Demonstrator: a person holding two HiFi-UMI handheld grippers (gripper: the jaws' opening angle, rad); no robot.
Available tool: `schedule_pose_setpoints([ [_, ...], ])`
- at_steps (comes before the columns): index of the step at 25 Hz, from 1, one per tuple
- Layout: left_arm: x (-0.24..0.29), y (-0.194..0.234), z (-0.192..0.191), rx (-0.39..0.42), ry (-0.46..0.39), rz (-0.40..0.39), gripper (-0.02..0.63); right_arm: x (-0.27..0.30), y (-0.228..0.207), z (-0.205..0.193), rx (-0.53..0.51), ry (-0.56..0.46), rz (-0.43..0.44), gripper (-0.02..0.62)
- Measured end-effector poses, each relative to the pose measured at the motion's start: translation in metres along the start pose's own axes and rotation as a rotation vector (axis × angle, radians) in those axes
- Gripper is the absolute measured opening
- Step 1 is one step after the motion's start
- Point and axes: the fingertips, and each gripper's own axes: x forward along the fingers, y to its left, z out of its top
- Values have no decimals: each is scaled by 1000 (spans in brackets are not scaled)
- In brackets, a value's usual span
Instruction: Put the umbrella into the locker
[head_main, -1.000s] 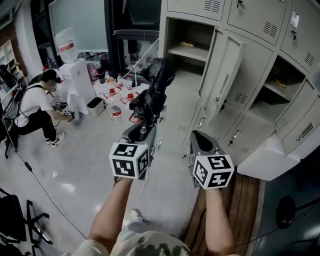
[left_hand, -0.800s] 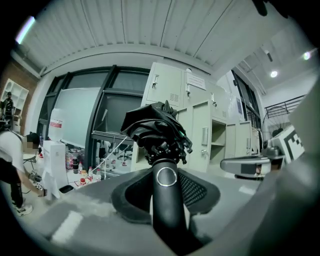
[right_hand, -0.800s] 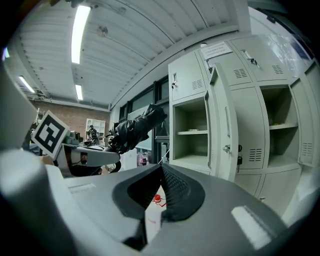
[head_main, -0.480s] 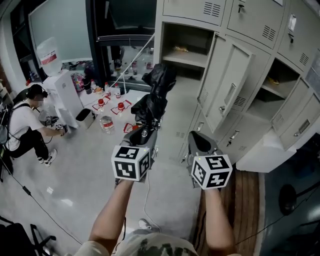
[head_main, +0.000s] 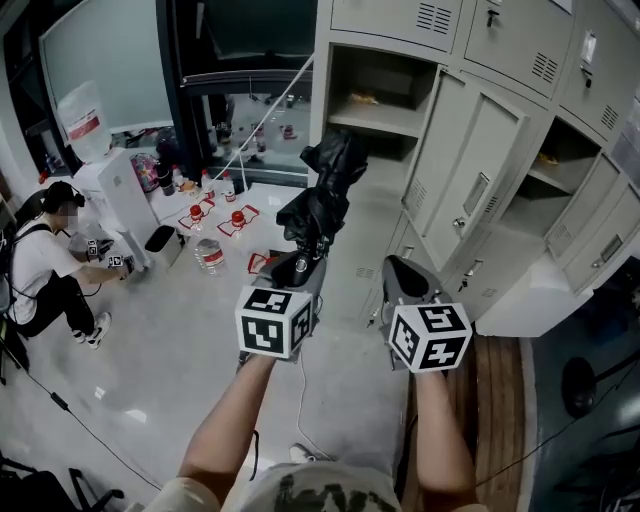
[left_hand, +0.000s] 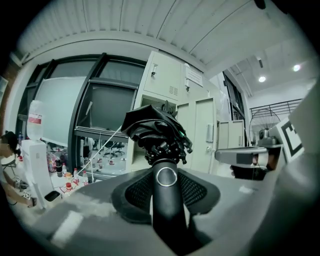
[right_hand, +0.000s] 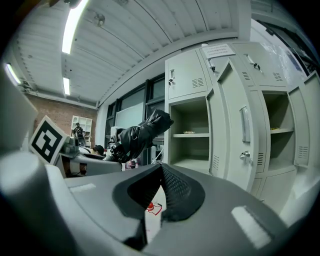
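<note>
Umbrella (head_main: 324, 196) is sitting clamped by its handle in the left tool (head_main: 300, 268), not yet inside the open locker (head_main: 378, 118); the right tool (head_main: 405, 276) is hanging closed and empty.

The umbrella (head_main: 322, 200) in the left hand-held gripper (head_main: 301, 272) has been carried forward. Its bundled top, seen a second ago against the floor (head_main: 150, 340) left of the cabinet, now overlaps the lower front edge of the open locker compartment (head_main: 385, 120). The right hand-held gripper (head_main: 404, 278) has advanced alongside it.
</note>
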Motion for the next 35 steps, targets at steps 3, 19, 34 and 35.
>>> schedule_pose_setpoints([
  [3,4,7,-1,17,7,-15,146,10,4,5,-2,-10,-1,-6],
  [19,73,28,-21,33,98,-50,146,58,-25,17,-1,-61,-5,-6],
  [34,183,47,-34,70,208,-69,146,123,-85,28,-2,-64,-15,-6],
  [35,188,49,-37,74,220,-70,146,127,-88,27,-1,-63,-16,-6],
])
